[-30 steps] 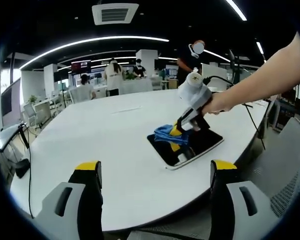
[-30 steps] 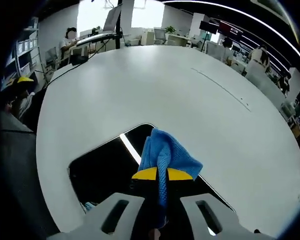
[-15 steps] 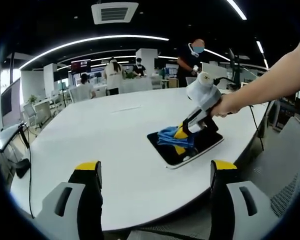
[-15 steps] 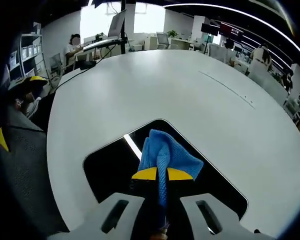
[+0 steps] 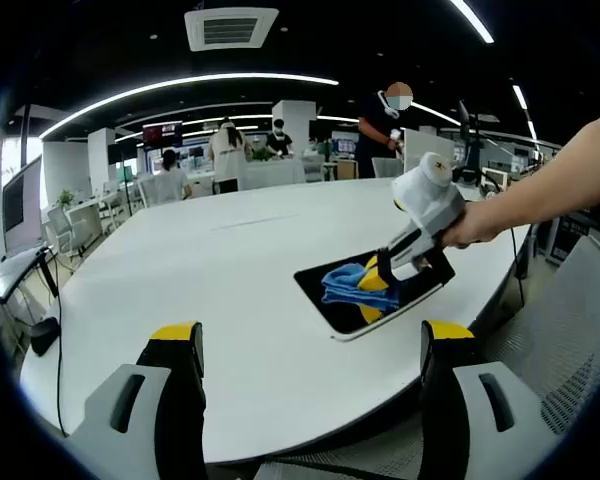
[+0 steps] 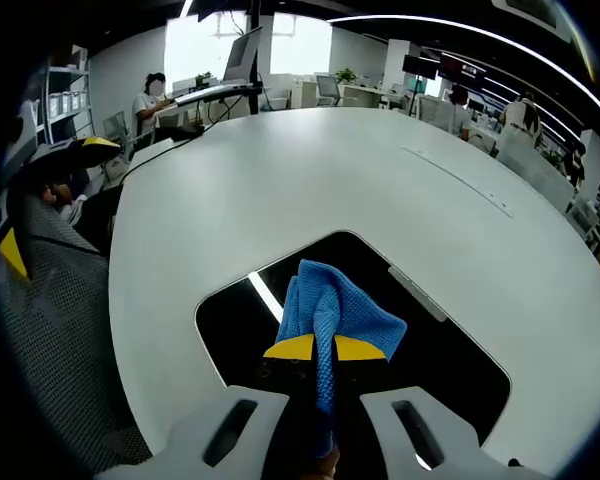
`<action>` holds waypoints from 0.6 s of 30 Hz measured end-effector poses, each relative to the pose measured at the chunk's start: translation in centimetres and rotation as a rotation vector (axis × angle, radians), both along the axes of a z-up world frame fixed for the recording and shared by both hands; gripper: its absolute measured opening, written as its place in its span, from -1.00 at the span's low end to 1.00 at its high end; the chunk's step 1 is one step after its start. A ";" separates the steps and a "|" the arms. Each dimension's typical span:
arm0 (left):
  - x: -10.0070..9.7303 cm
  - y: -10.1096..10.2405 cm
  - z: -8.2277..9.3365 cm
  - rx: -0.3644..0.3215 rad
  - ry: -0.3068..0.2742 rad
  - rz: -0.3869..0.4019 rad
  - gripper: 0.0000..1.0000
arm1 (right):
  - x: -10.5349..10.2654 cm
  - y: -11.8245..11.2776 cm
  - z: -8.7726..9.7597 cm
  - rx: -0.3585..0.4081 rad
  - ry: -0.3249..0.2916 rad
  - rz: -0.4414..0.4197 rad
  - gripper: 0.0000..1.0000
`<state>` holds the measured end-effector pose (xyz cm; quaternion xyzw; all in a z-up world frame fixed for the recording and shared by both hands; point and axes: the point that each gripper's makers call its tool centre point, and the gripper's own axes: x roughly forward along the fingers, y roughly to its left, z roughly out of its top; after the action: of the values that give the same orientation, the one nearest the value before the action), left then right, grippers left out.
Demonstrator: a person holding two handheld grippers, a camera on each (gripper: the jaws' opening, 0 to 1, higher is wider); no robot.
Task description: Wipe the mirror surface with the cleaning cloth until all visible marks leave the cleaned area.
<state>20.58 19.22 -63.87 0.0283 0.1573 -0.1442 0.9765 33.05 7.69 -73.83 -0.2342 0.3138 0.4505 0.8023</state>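
Looking along my left gripper [image 5: 310, 350], I see a broad white table [image 5: 210, 260] curving away into an open office, with curved light strips [image 5: 180, 85] overhead, a ceiling vent [image 5: 230, 25] and several people [image 5: 225, 150] standing at desks beyond the far edge. My left jaws stand wide apart with nothing between them, low over the near rim of the table. The mirror [image 5: 330, 295], a dark rounded slab with a pale border, lies flat near the table's right edge, well ahead of them. My right gripper [image 5: 380, 290] reaches in from the right, held by a hand [image 5: 470, 228], and presses the blue cleaning cloth [image 5: 345, 285] onto the glass. In the right gripper view the jaws are closed on the cloth [image 6: 330, 315], which bunches up just past the yellow tips [image 6: 325, 348] and rests on the mirror [image 6: 240, 320] around its middle. A mesh chair [image 6: 50, 300] stands at the left.
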 end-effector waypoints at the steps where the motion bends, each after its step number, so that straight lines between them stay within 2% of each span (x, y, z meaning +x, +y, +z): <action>1: 0.0 0.0 0.0 0.000 0.000 0.000 0.76 | -0.2 0.0 0.0 0.002 -0.001 0.001 -1.00; 5: 0.1 0.0 0.1 -0.003 -0.006 0.000 0.76 | -1.1 0.0 0.0 0.015 -0.004 0.007 -1.00; 7: 0.1 0.0 0.1 -0.005 -0.009 0.000 0.75 | -1.4 0.0 0.1 0.015 -0.042 0.018 -1.00; 18: 0.2 0.2 0.3 -0.005 -0.014 0.003 0.75 | -3.3 -0.1 0.2 0.039 -0.045 0.028 -1.00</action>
<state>20.76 19.39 -63.61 0.0266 0.1503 -0.1430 0.9779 29.70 7.56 -73.67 -0.2327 0.2835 0.4626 0.8071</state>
